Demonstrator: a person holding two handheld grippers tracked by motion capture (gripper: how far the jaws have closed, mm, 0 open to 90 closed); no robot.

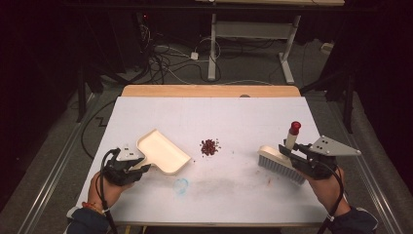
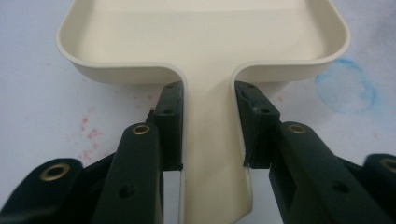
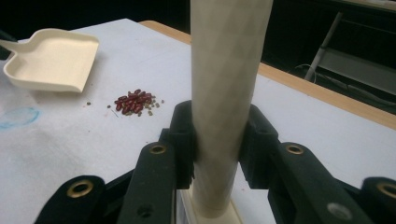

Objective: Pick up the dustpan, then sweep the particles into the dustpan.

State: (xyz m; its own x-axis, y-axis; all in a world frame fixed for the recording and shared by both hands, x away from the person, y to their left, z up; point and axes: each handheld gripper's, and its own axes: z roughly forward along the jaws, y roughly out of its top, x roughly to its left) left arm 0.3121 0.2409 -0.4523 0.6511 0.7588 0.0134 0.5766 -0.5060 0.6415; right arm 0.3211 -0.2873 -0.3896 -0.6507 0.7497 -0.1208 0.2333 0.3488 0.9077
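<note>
Left gripper [image 1: 139,168] is clamped on the flat handle of a cream plastic dustpan [image 1: 163,152], and from its own view I can see both black pads [image 2: 170,126] pressing the handle's edges right below where the pan widens out. The dustpan sits at the left side of the white table cover [image 1: 214,195], its open lip aimed toward the middle. The pan is empty as far as I can tell: smooth cream floor, low rounded walls, nothing lying in it. Whether it's resting flat on the cover or raised a bit, I can't say from here.

Right gripper [image 1: 292,153] is closed around the pale cream handle of a hand brush [image 1: 280,163]. The handle stands upright between the jaws, and in the right gripper view it's a plain round post [image 3: 226,93] with a faint diamond texture, pinched from both sides. Up top it ends in a red cap [image 1: 294,127]. The brush head has a white back and greyish bristles, and it sits on the cover at the right side.

Between the two tools, roughly mid-table, there's a small pile of dark red beans [image 1: 210,146] with a few pale green bits mixed in and some strays around it. It's well apart from both pan and brush. There's also a smudgy blue ring stain [image 1: 180,185] on the cover just beside the pan, plus faint reddish specks.
</note>
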